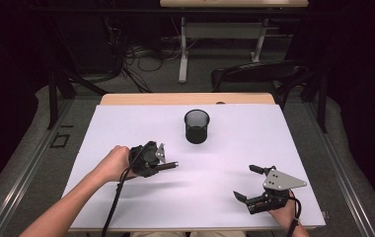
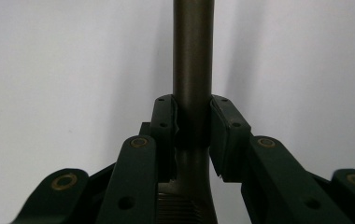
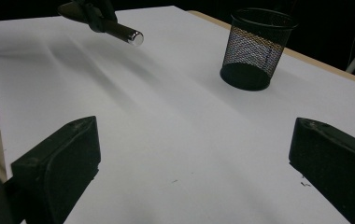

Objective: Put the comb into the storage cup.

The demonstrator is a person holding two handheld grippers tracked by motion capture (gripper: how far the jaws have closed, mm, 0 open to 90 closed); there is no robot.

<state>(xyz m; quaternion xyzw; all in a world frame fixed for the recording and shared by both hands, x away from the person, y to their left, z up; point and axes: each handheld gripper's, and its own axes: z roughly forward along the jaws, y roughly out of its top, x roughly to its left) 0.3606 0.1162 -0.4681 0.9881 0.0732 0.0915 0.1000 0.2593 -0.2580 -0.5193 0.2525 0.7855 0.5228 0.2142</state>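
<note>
holding a pen [image 1: 168, 166] level above the counter's [image 1: 126, 123] left half, left fingers [image 2: 164, 116] clamped on it, tip toward the right edge; cup [image 1: 197, 127] lies beyond, toward the far edge; right fingers [image 3: 59, 161] apart.

The white table [image 1: 126, 128] lies bare over most of its top, so a gripper could cross it almost anywhere. One thing stands on it: a black mesh pen cup [image 1: 197, 126], upright near the far edge, a little past the middle — room passes on both its sides and in front of it. The left gripper [image 1: 162, 159] holds a dark metal rod [image 1: 169, 166] that sticks out level toward the centre, above the surface, well apart from the cup. The right gripper [image 1: 244, 183] rests at the near right corner, jaws wide — the stretch between it and the rod is clear.
</note>
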